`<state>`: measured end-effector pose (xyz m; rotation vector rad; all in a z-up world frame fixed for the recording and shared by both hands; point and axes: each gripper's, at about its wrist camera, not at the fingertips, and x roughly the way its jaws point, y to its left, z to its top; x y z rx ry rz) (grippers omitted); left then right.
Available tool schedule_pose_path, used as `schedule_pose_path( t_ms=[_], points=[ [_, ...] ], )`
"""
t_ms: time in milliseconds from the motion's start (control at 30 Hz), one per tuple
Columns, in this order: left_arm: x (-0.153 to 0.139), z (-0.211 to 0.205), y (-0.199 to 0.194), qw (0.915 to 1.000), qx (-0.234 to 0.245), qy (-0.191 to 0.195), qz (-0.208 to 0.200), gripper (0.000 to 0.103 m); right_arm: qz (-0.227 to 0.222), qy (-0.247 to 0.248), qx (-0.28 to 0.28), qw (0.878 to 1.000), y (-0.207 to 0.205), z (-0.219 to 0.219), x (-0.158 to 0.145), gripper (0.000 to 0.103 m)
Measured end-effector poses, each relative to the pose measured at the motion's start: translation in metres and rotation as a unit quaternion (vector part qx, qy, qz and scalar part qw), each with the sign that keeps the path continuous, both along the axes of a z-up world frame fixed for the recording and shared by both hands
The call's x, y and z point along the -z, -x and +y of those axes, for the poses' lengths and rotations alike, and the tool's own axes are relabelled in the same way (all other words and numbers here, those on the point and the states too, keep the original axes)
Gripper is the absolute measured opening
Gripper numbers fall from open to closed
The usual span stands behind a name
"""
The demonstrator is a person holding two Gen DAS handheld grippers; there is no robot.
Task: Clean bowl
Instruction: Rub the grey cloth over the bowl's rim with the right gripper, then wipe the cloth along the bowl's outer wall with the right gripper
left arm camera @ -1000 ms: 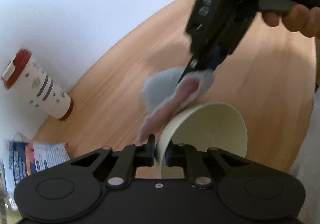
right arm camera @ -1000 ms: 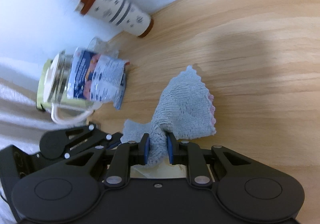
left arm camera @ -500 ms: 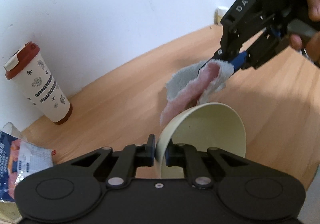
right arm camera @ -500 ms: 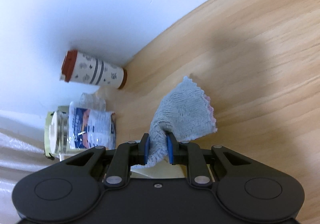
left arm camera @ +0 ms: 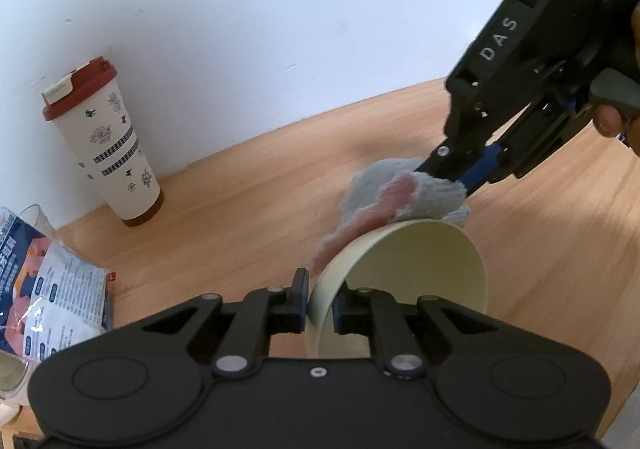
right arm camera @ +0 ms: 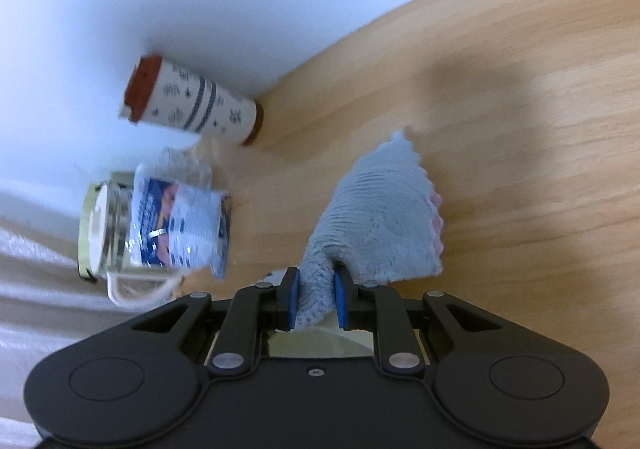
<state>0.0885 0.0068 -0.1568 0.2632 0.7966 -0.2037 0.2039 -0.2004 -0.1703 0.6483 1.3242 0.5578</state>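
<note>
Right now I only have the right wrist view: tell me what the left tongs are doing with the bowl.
Observer: The left tongs are shut on the bowl's near rim, one finger inside and one outside.
Operator: Give me the bowl's tilt.
Observer: It is tipped on its side, with the opening turned toward the right of the left wrist view.
Operator: Say where my cloth sits against it.
Observer: The cloth, pinched in the right tongs, lies over the outside of the far rim. The part of the inside that I can see is bare.
</note>
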Motion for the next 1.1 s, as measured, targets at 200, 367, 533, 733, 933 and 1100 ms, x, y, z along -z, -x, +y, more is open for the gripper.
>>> schedule_pose_path(
  t_ms=[200, 367, 533, 733, 933, 1100],
  points=[
    [0.000, 0.008, 0.010, 1.0000, 0.008, -0.002, 0.005, 0.010, -0.001, 0.042, -0.020, 0.999, 0.007, -0.009, 0.003, 0.019],
    [0.002, 0.011, 0.014, 0.9999, 0.010, -0.003, 0.008, 0.010, -0.038, 0.138, -0.067, 0.987, 0.009, -0.010, 0.005, 0.025],
    [0.001, 0.011, 0.014, 0.9998, 0.016, -0.005, 0.011, 0.010, -0.161, 0.259, -0.165, 0.938, 0.024, 0.011, -0.018, 0.057],
    [0.000, 0.011, 0.014, 0.9997, 0.021, -0.004, 0.014, 0.011, -0.272, 0.290, -0.268, 0.878, 0.030, 0.030, -0.033, 0.085],
    [-0.001, 0.009, 0.014, 0.9997, 0.020, -0.007, 0.014, 0.011, -0.273, 0.268, -0.337, 0.860, 0.013, 0.049, -0.009, 0.080],
    [-0.001, 0.010, 0.016, 0.9998, 0.013, -0.007, 0.017, 0.010, -0.227, 0.243, -0.363, 0.870, 0.009, 0.048, 0.009, 0.046]
  ],
)
